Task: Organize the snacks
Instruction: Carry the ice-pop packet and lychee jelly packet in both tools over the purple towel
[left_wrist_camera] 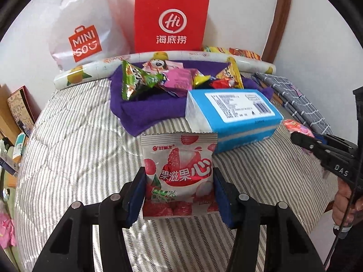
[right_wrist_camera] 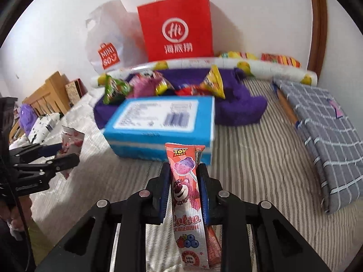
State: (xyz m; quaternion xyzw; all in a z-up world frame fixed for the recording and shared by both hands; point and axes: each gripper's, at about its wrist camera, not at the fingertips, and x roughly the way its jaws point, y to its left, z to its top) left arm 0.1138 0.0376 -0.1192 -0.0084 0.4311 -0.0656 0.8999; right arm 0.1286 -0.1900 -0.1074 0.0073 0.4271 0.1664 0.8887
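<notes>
The left gripper (left_wrist_camera: pixel 179 188) squeezes a strawberry candy bag (left_wrist_camera: pixel 179 176); the right gripper (right_wrist_camera: pixel 185 190) squeezes a "TOY STORY" lollipop pack (right_wrist_camera: pixel 187 195), both near the blue box (right_wrist_camera: pixel 158 124).

Bright daylight, fisheye-curved edges; right view perhaps slightly motion-blurred.

A home bedroom: striped bed (left_wrist_camera: pixel 68 136), wooden headboard (right_wrist_camera: pixel 48 90), shopping bags (right_wrist_camera: pixel 177 29) against the wall.

"MINISO" on white bag (left_wrist_camera: pixel 84 34); "Hi" on red bag (left_wrist_camera: pixel 171 20); "TOY STORY" on lollipop pkt (right_wrist_camera: pixel 187 188).
</notes>
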